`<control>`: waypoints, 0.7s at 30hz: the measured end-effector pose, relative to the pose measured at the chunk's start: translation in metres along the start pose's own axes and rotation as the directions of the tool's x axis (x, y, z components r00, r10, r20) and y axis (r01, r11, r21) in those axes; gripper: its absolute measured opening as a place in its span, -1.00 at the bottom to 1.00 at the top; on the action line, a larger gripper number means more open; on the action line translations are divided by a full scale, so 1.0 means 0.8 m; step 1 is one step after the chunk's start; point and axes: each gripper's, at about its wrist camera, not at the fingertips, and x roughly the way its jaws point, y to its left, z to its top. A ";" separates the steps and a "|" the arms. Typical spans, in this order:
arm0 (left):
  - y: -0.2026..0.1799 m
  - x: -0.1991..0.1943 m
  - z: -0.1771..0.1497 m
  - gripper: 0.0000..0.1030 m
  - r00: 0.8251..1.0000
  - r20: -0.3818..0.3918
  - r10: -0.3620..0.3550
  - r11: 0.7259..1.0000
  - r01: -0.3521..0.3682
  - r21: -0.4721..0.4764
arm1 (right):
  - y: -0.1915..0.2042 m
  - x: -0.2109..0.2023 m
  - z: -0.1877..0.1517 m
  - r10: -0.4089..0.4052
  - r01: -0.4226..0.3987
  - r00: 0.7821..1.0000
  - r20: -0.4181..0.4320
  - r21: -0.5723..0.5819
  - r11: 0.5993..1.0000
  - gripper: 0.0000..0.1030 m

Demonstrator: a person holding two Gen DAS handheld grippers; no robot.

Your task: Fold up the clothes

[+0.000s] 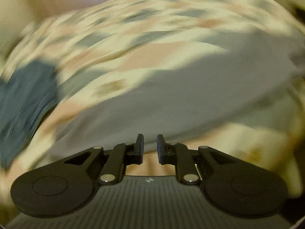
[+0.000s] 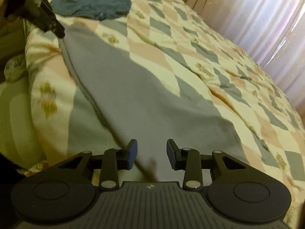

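While two garments lie, one grey garment (image 2: 137, 87), one blue garment (image 2: 91, 2)

We see a bed under a patchwork quilt (image 2: 219, 61) of pink, grey and cream diamonds, and pale pleated curtains (image 2: 266, 24) hanging just beside its far edge.

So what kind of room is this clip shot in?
Most likely a bedroom: a bed under a patchwork quilt, clothes lying on it, a grey garment and a blue one, with pale curtains alongside.
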 end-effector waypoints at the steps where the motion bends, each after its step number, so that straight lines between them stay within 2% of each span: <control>1: 0.029 0.002 0.008 -0.73 1.000 0.000 0.026 0.998 -0.026 -0.050 | 0.004 0.004 0.011 0.008 -0.008 1.000 0.010 0.006 1.000 -0.37; 3: 0.078 0.011 0.025 -0.75 0.998 0.008 0.063 0.995 -0.062 -0.082 | 0.020 0.015 0.036 0.029 -0.029 0.999 0.033 0.011 1.000 -0.37; 6: 0.138 0.034 0.044 -0.76 0.997 0.004 0.078 0.997 -0.078 -0.009 | 0.052 0.042 0.084 0.057 -0.058 0.996 0.069 0.010 0.998 -0.37; 8: 0.164 0.059 0.048 -0.76 0.999 -0.024 0.028 0.996 -0.026 0.083 | 0.078 0.060 0.118 0.062 -0.063 0.995 0.078 0.011 0.998 -0.37; 10: 0.180 0.087 0.043 -0.75 0.997 -0.060 -0.054 0.980 0.064 0.189 | 0.108 0.076 0.155 0.059 -0.063 0.995 0.086 0.043 0.997 -0.35; 11: 0.186 0.100 0.038 -0.75 0.993 -0.079 -0.090 0.964 0.107 0.245 | 0.123 0.083 0.174 0.056 -0.062 0.995 0.085 0.068 0.996 -0.33; 14: 0.198 0.136 0.025 -0.75 0.978 -0.126 -0.165 0.888 0.203 0.412 | 0.165 0.105 0.217 0.041 -0.048 0.998 0.049 0.163 0.986 -0.28; 16: 0.206 0.150 0.021 -0.80 0.962 -0.146 -0.231 0.842 0.273 0.465 | 0.192 0.115 0.238 0.028 -0.032 0.999 0.025 0.201 0.979 -0.27; 17: 0.209 0.153 0.020 -1.00 0.954 -0.149 -0.261 0.818 0.300 0.490 | 0.205 0.119 0.249 0.021 -0.023 1.000 0.013 0.219 0.975 -0.27; 19: 0.218 0.154 0.020 -1.00 0.937 -0.149 -0.315 0.765 0.343 0.546 | 0.231 0.122 0.267 0.005 -0.004 1.000 0.000 0.219 0.976 -0.28; 21: 0.236 0.152 0.027 -1.00 0.927 -0.135 -0.351 0.744 0.363 0.561 | 0.251 0.123 0.281 -0.009 0.007 1.000 0.007 0.195 0.981 -0.28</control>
